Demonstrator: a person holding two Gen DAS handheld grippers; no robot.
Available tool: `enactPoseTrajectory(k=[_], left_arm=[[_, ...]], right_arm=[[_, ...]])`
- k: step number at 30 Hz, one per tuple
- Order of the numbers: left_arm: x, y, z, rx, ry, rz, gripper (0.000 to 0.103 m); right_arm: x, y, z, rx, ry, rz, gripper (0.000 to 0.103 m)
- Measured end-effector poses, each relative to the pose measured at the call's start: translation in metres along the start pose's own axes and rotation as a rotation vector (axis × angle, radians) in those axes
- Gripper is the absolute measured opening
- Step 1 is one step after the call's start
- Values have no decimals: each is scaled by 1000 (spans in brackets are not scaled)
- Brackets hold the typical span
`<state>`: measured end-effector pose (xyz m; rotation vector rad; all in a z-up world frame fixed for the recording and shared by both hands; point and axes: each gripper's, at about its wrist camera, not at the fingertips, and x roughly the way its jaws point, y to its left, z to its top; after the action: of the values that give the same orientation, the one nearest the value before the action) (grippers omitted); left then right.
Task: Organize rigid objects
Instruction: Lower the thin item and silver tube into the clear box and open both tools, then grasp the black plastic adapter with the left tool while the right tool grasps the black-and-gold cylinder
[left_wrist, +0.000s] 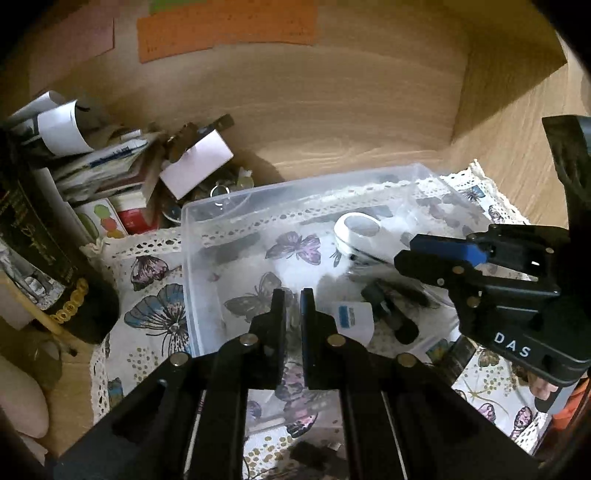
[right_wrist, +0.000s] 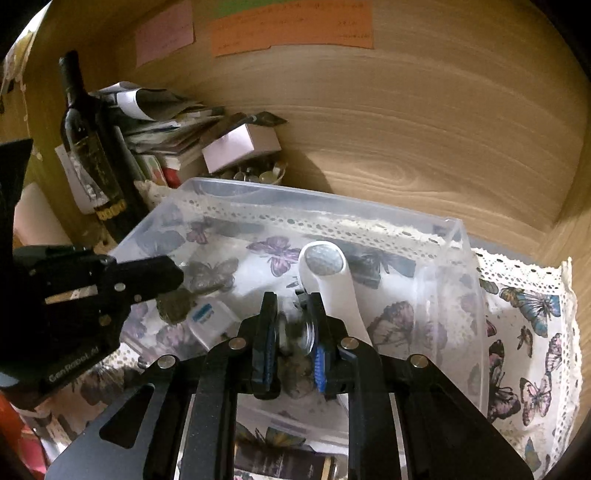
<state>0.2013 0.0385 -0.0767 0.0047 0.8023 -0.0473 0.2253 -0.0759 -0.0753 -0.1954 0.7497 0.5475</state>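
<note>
Step in hand: loading clear plastic bin (left_wrist: 306, 192), centre frame. Right gripper (right_wrist: 291, 325) over bin, jaws nearly closed on small clear, blurred item (right_wrist: 304, 332); identity unclear. Left gripper (left_wrist: 292, 306) at bin's near wall, jaws narrowly parted, nothing visibly held. White long-handled tool (right_wrist: 332, 280) and small white box (left_wrist: 349, 317) lie inside. Next move, by judgement: release item inside bin. Surface: butterfly-print cloth (left_wrist: 155, 295) on wooden tabletop (left_wrist: 351, 110); wine bottle (right_wrist: 92, 147) and paper clutter (left_wrist: 110, 166) upper left.
</note>
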Motion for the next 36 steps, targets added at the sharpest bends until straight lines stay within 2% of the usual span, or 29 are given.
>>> enactPoseTrajectory(k=[2,3,4,8,11,15,17,19,22,26,32,36], left_arm=[[-5,-2,1,6,-12,5,11],[-8,-2,0,7,-21,6,16],[-11,-3,1,7,-26,7,21],[-26,-6,0,8,-57,15,38],[-40,-6,-2,0,-85,19,49],[-59,-4,-5,-22,-119,30,77],[-70,-1,-8,-35,-140,41,89],[-81,2,-13,-42,-158,46,96],[-90,6,-22,-48,-159,46,98],[-90,12,-39,-53,-120,44,99],[-71,17,-66,-56,-23,29,99],[-53,12,-79,-31,31,12,97]], right_arm=[[-4,-2,0,9,-3,-4,31],[-9,-3,-1,20,-16,-6,43],[-11,-4,-1,25,-26,-10,51],[-28,-4,-1,22,-65,-29,56],[-45,-3,-2,23,-100,-35,69],[-69,-1,-6,18,-149,-39,79],[-81,1,-9,17,-174,-49,85],[-91,3,-14,13,-188,-53,89],[-101,6,-24,17,-197,-54,98],[-102,10,-39,12,-182,-67,100],[-83,12,-64,22,-102,-62,101],[-62,12,-77,34,-19,-46,101]])
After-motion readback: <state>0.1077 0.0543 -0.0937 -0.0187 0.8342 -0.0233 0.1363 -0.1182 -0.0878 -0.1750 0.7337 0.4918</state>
